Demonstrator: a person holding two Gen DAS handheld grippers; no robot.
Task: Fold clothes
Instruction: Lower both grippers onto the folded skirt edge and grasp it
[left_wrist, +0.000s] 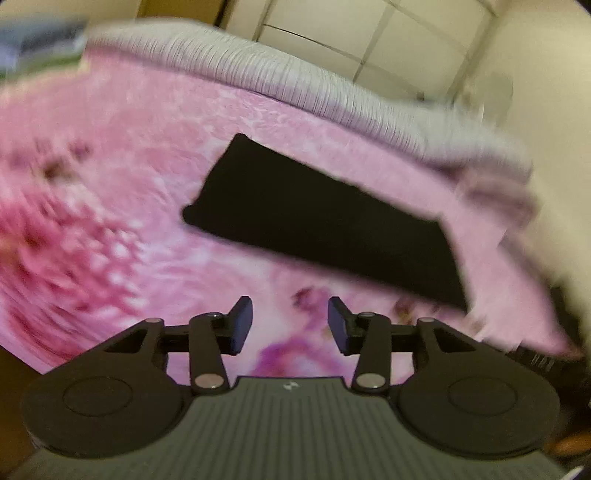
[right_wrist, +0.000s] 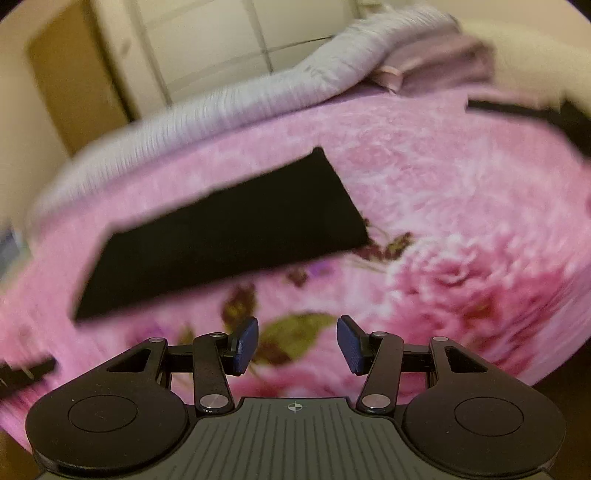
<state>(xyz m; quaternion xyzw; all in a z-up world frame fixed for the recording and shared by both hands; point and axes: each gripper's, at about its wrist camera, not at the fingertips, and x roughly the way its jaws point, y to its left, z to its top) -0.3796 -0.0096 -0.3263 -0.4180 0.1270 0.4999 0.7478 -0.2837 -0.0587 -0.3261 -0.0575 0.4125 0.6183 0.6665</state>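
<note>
A black garment (left_wrist: 321, 221) lies flat in a long folded rectangle on the pink flowered bedspread (left_wrist: 110, 221). It also shows in the right wrist view (right_wrist: 225, 236). My left gripper (left_wrist: 290, 325) is open and empty, held above the bedspread just short of the garment's near edge. My right gripper (right_wrist: 297, 343) is open and empty, above the bedspread (right_wrist: 461, 221) below the garment's near edge. Both views are blurred by motion.
A grey ribbed blanket (left_wrist: 295, 77) lies bunched along the far side of the bed, also in the right wrist view (right_wrist: 258, 99). A folded pink cloth (right_wrist: 436, 62) sits at the far right. A dark object (right_wrist: 535, 110) lies at the bed's right edge. White cupboard doors stand behind.
</note>
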